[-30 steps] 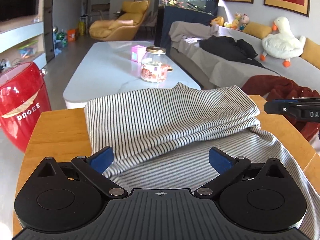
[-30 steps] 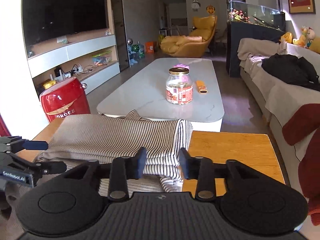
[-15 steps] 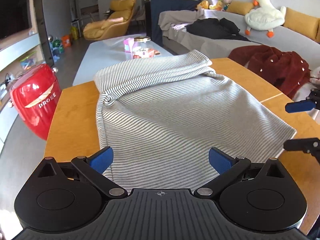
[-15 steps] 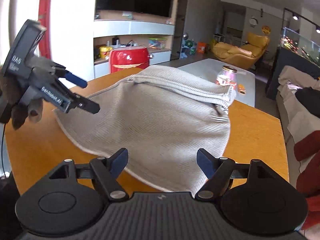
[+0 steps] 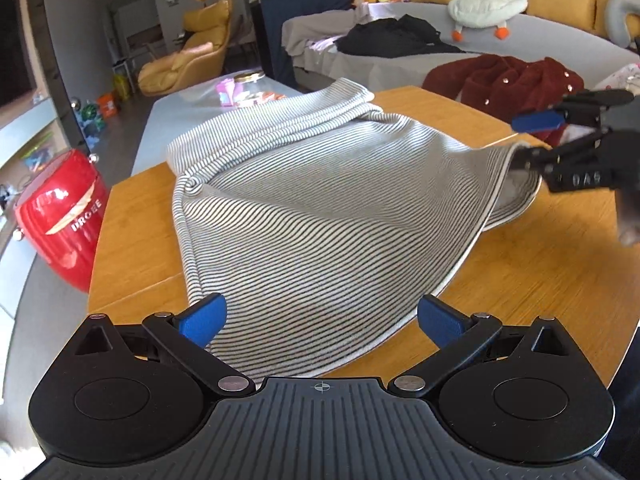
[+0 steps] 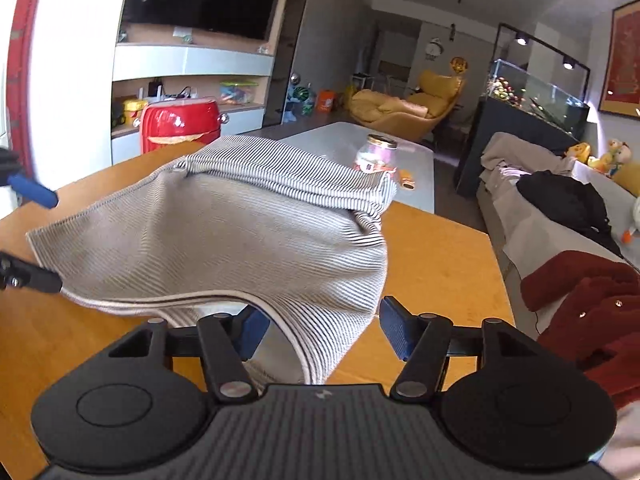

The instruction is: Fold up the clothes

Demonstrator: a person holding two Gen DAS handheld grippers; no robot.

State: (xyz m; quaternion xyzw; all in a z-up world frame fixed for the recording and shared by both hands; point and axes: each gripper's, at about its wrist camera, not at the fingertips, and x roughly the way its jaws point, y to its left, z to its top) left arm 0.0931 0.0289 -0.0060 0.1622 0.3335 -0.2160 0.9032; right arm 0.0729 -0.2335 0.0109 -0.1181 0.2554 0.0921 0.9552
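Note:
A grey-and-white striped garment (image 5: 320, 208) lies on the wooden table (image 5: 540, 272), its far part folded over in a thick band (image 5: 280, 128). My left gripper (image 5: 320, 318) is open wide at the near hem, and the cloth lies between its blue pads (image 5: 202, 316) without touching them. In the right wrist view it shows at the left edge, open around the hem corner. My right gripper (image 6: 322, 332) is closing, with the other hem corner (image 6: 316, 352) hanging loose between its pads. In the left wrist view that corner rests lifted on the right gripper's (image 5: 516, 142) lower finger.
A red mini fridge (image 5: 60, 216) stands left of the table. Beyond it is a white coffee table (image 6: 344, 140) with a jar (image 6: 376, 156). A dark red coat (image 5: 504, 80) lies on the grey sofa (image 5: 520, 46) to the right.
Both grippers drew back from the folded band to the near hem. The right jaws went from nearly shut to wide, then narrower around the hem corner, which now stands raised off the table.

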